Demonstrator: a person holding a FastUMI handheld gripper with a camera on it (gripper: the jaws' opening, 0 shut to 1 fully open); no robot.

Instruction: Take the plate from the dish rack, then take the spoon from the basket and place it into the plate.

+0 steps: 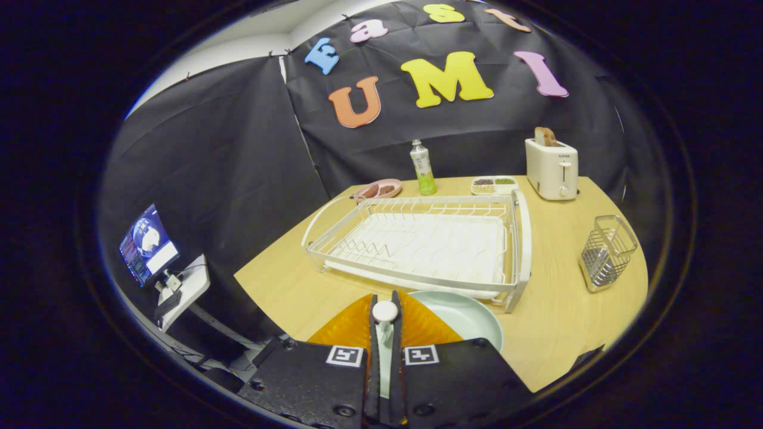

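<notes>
Gripper view, taken left to right: a small screen (148, 243) stands off the counter (554, 333) at nine o'clock. The dish rack (417, 241) sits empty mid-counter. Just before it, at six o'clock, the gripper (385, 325) is nearly closed, both fingers pinching the spoon (385, 311), handle end up. The plate (462, 316) lies flat beside them, at five o'clock, likely ready to receive it. At three o'clock the wire basket (607, 251) stands emptied.

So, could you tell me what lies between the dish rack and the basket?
Only bare table, in the gripper view; the tool grips the spoon beside the plate.
</notes>
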